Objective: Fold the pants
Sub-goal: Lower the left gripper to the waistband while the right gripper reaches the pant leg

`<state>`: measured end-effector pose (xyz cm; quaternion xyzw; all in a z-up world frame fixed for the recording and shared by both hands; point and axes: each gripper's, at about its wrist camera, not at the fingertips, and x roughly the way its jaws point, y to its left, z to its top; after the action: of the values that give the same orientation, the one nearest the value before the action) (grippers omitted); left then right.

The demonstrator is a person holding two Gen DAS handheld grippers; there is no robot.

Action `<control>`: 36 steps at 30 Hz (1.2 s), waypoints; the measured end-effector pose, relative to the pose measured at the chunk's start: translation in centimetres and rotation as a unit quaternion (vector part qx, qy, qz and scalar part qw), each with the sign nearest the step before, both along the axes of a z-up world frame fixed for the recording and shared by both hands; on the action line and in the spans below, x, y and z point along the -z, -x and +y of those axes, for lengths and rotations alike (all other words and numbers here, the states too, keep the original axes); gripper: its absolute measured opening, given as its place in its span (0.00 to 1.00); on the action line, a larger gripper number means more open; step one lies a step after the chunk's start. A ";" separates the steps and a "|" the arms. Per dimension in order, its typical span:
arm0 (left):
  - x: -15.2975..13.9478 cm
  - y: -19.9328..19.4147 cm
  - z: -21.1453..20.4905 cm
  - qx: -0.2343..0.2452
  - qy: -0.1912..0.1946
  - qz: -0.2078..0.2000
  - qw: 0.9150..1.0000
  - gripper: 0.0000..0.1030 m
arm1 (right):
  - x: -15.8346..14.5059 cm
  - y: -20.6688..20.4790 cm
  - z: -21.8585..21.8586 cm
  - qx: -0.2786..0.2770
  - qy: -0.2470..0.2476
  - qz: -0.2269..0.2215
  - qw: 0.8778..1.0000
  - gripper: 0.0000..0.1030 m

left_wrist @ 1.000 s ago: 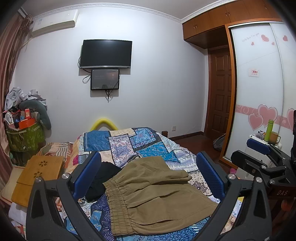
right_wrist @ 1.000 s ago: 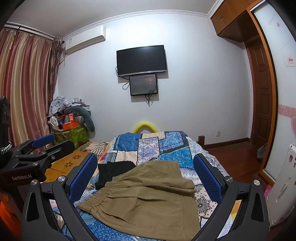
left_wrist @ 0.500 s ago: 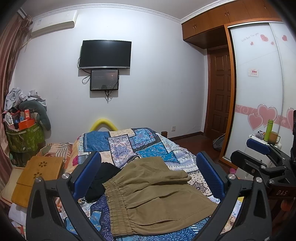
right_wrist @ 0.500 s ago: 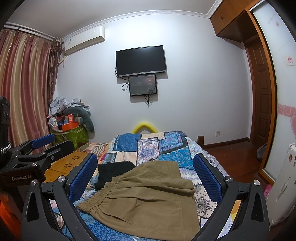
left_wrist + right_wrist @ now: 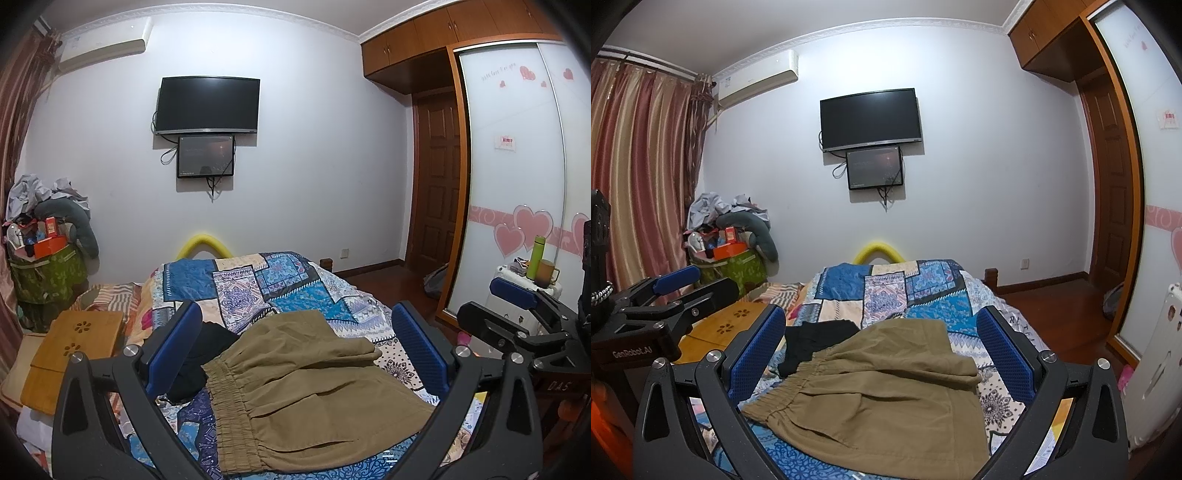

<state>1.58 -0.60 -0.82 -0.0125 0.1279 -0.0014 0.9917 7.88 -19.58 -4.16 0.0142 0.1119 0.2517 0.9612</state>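
Khaki pants (image 5: 310, 384) with an elastic waistband lie folded on the patchwork bedspread (image 5: 258, 284), waistband to the left; they also show in the right wrist view (image 5: 886, 391). My left gripper (image 5: 295, 350) is open and empty, held above the near end of the pants. My right gripper (image 5: 882, 350) is open and empty, also above them. Each gripper shows at the edge of the other's view: the right one (image 5: 517, 317) and the left one (image 5: 665, 302).
A black garment (image 5: 192, 362) lies just left of the pants. A wooden lap table (image 5: 74, 347) stands at the bed's left side. A white suitcase with a green bottle (image 5: 537, 258) and cup stands on the right by the wardrobe.
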 end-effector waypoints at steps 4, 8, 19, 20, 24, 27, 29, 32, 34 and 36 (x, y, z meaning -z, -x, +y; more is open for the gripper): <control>0.4 -1.4 0.3 0.002 0.001 0.011 1.000 1.00 | 0.4 -1.1 -0.1 0.003 0.001 0.008 1.000 1.00; 1.4 -3.8 0.8 0.004 0.005 0.034 0.999 1.00 | 1.0 -2.5 -0.3 0.008 0.006 0.021 1.000 1.00; 6.2 -13.0 4.5 -0.045 -0.026 0.126 0.991 1.00 | 6.1 -10.4 -2.3 0.043 0.042 0.107 0.992 1.00; 6.7 -13.6 5.1 -0.048 -0.023 0.135 0.989 1.00 | 6.6 -11.2 -2.5 0.044 0.047 0.118 0.991 1.00; 9.3 -16.8 7.7 -0.055 -0.012 0.188 0.981 1.00 | 9.4 -14.3 -3.6 0.045 0.069 0.171 0.982 1.00; 11.6 -18.8 9.5 -0.052 -0.008 0.230 0.972 1.00 | 11.7 -16.6 -4.4 0.035 0.084 0.217 0.972 1.00; 13.0 -19.7 10.4 -0.059 -0.011 0.254 0.965 1.00 | 13.2 -17.7 -4.8 0.029 0.094 0.247 0.964 0.99; 15.6 -21.0 11.4 -0.061 -0.018 0.298 0.952 0.96 | 15.2 -19.2 -5.3 0.013 0.099 0.291 0.951 0.89; 17.4 -21.5 11.7 -0.052 -0.013 0.330 0.943 0.92 | 16.3 -19.8 -5.3 0.005 0.101 0.318 0.943 0.87; 18.8 -22.2 12.2 -0.037 0.007 0.359 0.933 0.92 | 17.4 -20.4 -5.1 -0.009 0.101 0.346 0.933 0.81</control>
<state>23.76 11.65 -19.57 -0.0239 0.4746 0.0390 0.8790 28.30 -24.67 -21.61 0.0025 0.4620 0.2269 0.8574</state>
